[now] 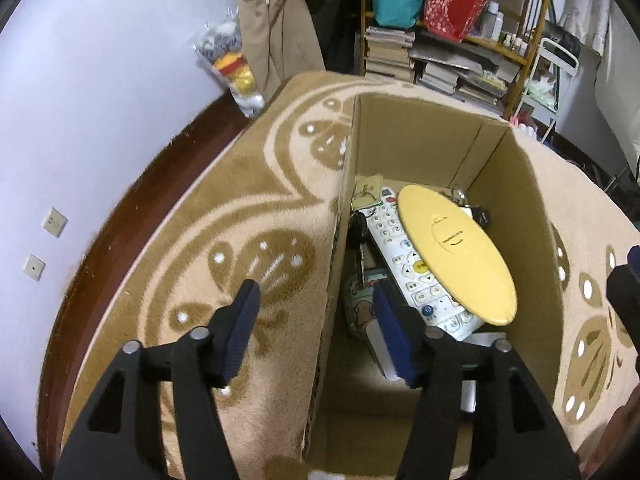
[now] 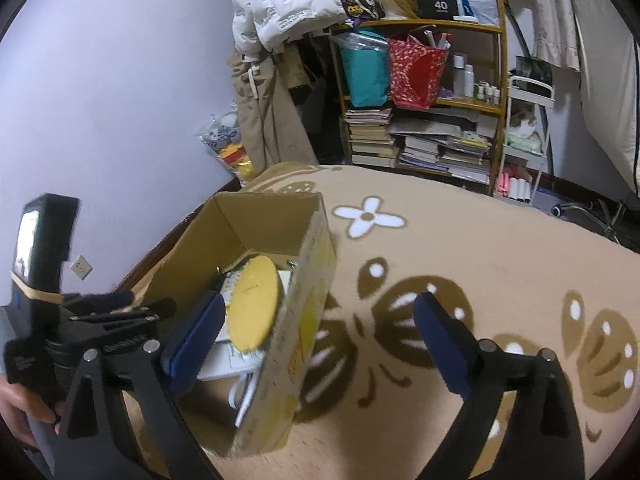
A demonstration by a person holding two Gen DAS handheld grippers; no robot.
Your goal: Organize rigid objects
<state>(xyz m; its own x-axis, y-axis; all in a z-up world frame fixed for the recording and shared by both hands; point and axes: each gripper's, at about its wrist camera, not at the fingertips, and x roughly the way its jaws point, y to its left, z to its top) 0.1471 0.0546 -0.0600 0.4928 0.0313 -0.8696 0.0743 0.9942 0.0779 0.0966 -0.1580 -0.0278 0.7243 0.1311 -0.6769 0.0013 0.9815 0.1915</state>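
Observation:
A cardboard box stands open on a beige patterned blanket. Inside lie a yellow oval lid, a white remote control, black keys, a cartoon tin and a white flat item. My left gripper is open, straddling the box's left wall, nothing between its fingers. My right gripper is open too, spanning the box's right wall; its left finger is over the box.
A bookshelf with books, a teal bag and a red bag stands beyond the blanket. Clothes hang at the back. A bag of plush toys leans on the white wall. A hand holds the other gripper device at left.

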